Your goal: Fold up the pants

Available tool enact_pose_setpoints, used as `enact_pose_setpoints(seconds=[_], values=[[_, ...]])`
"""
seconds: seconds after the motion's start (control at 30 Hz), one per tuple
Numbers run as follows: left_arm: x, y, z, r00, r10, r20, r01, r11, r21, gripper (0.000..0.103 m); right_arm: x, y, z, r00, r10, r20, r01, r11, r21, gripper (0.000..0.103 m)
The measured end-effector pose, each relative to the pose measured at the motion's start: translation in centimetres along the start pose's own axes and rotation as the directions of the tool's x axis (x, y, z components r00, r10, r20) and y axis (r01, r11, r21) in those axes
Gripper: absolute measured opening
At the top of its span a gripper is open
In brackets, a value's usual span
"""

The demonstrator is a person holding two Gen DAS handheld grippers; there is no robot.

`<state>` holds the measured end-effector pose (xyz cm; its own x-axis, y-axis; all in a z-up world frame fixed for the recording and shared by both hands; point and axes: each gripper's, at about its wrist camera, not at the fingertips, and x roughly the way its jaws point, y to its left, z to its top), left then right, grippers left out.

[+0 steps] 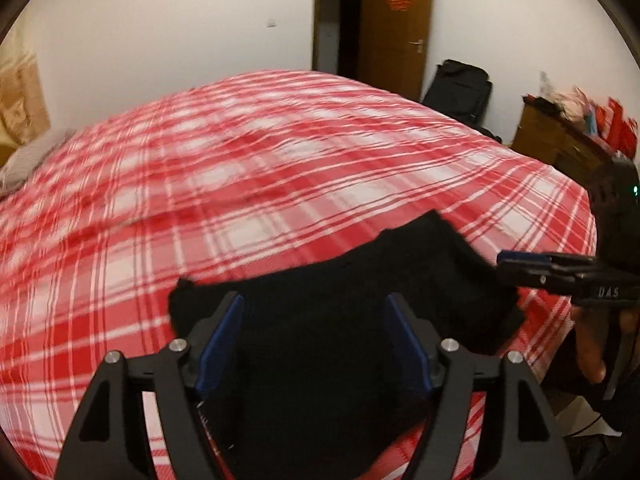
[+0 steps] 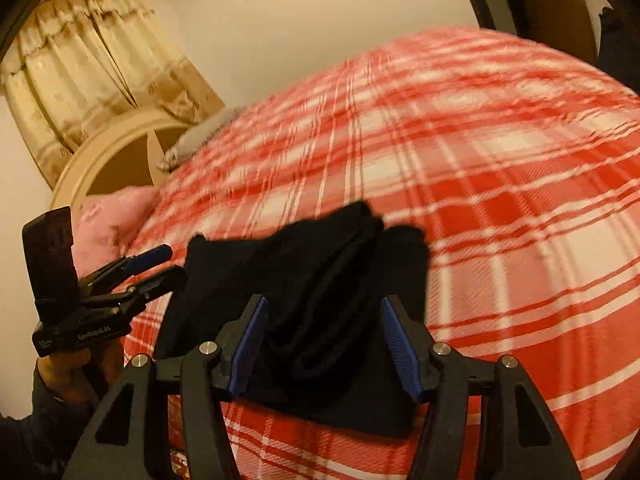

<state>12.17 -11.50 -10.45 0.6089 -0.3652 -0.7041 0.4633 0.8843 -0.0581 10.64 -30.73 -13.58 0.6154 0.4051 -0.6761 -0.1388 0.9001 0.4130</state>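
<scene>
Black pants (image 1: pixel 340 320) lie in a compact folded bundle near the front edge of a bed with a red and white plaid cover (image 1: pixel 240 160). My left gripper (image 1: pixel 316 320) is open, its blue-padded jaws apart above the bundle, holding nothing. In the right wrist view the pants (image 2: pixel 320 280) show ridged folds. My right gripper (image 2: pixel 324 328) is open above them and empty. The right gripper also shows in the left wrist view (image 1: pixel 516 264) at the pants' right edge. The left gripper shows in the right wrist view (image 2: pixel 164 268) at their left edge.
A pink pillow (image 2: pixel 112 224) and a cream headboard (image 2: pixel 108 148) stand at the bed's left end, with curtains (image 2: pixel 88 64) behind. A wooden door (image 1: pixel 392 28), a black suitcase (image 1: pixel 460 92) and a cluttered cabinet (image 1: pixel 560 132) stand beyond the bed.
</scene>
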Motion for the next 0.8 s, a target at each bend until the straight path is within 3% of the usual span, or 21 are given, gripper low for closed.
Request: enact_pose_setpoints(seconds=[0.13,0.23,0.37,0.53,0.63,0.7,0.77,0.8], values=[[0.7,1.6,-1.3,1.000,0.002,-0.029,-0.004,0.999,-0.054,0.079,0.8,1.0,-0.3,1.000,-0.024,-0.013,0.024,0.999,-0.027,0.060],[1.5,2.0,-1.9,0.999,0.011,-0.053,-0.014,0.998,-0.062,0.079,1.1,1.2,-0.3,0.999,-0.033,-0.039,0.031,0.999,-0.038,0.018],[1.5,2.5,-2.4,0.997,0.030,-0.064,-0.032,0.999,-0.031,0.079,-0.9,1.0,-0.4,0.999,-0.047,-0.003,0.047,0.997,-0.057,0.011],[2.4,4.1,-2.9,0.993,0.077,-0.094,-0.078,0.997,-0.005,0.082,-1.4,-1.8,-2.1,0.995,-0.090,-0.050,0.089,0.996,-0.024,0.010],[3.0,4.5,-3.2,0.991,0.081,-0.105,-0.083,0.996,-0.014,0.089,-0.3,-3.2,-2.5,0.995,-0.057,-0.085,0.058,0.998,0.015,0.013],[3.1,4.6,-3.4,0.991,0.079,-0.106,-0.081,0.996,-0.023,0.089,-0.8,-3.3,-2.1,0.997,-0.033,-0.069,0.036,0.999,0.032,0.023],[3.0,4.7,-3.4,0.992,0.074,-0.102,-0.077,0.997,-0.025,0.089,-1.8,-2.8,-1.6,0.999,-0.033,-0.026,0.034,0.999,0.017,0.045],[3.0,4.7,-3.5,0.992,0.076,-0.101,-0.078,0.997,-0.023,0.090,-2.4,-2.6,-1.1,1.000,-0.027,0.009,0.027,1.000,0.012,0.046]])
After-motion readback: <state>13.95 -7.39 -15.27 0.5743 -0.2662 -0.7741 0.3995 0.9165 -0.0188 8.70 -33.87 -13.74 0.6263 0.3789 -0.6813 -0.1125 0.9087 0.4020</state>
